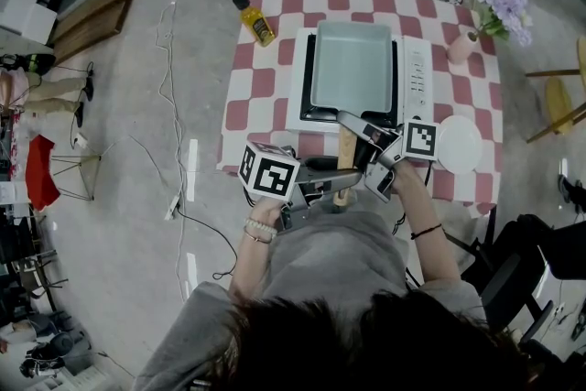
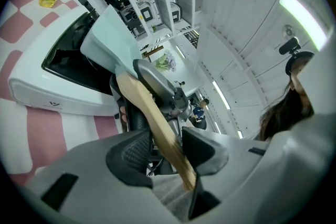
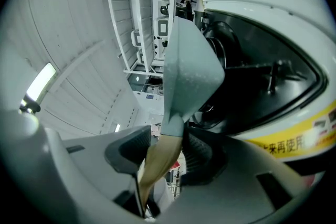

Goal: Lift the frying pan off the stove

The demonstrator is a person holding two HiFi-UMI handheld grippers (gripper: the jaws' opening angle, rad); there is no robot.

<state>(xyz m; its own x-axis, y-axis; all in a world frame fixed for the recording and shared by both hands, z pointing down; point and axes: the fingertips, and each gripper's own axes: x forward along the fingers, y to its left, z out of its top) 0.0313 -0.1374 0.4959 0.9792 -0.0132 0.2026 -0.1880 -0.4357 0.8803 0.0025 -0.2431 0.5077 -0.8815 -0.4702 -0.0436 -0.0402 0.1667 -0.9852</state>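
Grab looks done, lift not yet, I'd say: the frying pan point(image 1: 351, 64) sits flat on the stove point(image 1: 417, 73) in the middle of the checkered table point(image 1: 275, 59). The left gripper point(image 2: 167, 148) is clamped on the tail end of the wooden handle point(image 1: 346, 151), and the right gripper point(image 3: 163, 152) is clamped on it closer to the pan. The long axis runs from the table's far edge to its near edge, with the handle pointing at the person. All that's left is raising it clear.
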